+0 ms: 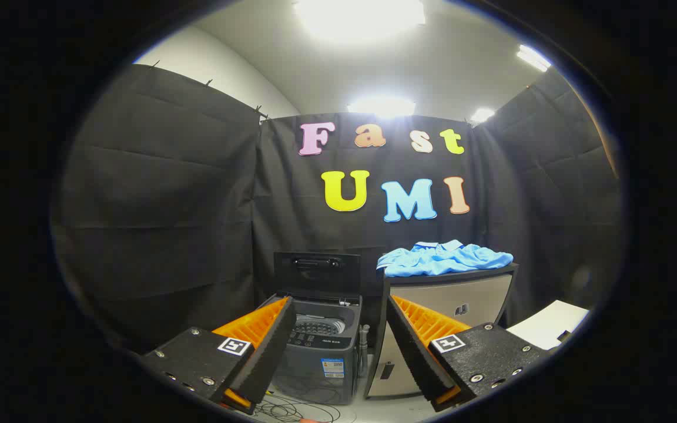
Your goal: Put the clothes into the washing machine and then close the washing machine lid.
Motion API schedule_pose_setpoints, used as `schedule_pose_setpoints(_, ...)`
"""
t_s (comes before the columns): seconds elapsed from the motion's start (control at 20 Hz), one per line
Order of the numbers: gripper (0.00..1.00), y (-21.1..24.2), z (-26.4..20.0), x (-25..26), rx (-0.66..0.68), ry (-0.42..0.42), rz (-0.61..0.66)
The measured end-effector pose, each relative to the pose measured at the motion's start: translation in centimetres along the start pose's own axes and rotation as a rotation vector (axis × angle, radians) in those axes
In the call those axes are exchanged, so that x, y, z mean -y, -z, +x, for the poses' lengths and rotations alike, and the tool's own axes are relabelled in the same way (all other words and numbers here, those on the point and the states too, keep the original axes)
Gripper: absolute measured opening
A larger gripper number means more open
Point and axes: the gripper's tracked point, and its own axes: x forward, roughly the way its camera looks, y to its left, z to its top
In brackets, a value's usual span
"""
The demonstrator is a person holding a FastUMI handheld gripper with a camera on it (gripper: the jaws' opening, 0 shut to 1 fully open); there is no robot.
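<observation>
A pale cabinet with a dark top stands on the floor beyond the fingers, against the black cloth wall. On its top lies a crumpled light-blue garment with a white collar edge, spread over most of the surface and reaching slightly over the front rim. Just beside the cabinet, on the same floor, stands a small dark washing machine, its lid raised upright at the back and its drum open. Loose cables lie on the floor in front of the machine. The gripper hangs spread wide, holding nothing.
</observation>
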Motion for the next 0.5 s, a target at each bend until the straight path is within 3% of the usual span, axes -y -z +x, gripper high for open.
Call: schedule_pose_setpoints(0.5, 0.96, 0.21, 0.20, 0.37, 0.000, 0.011, 0.009)
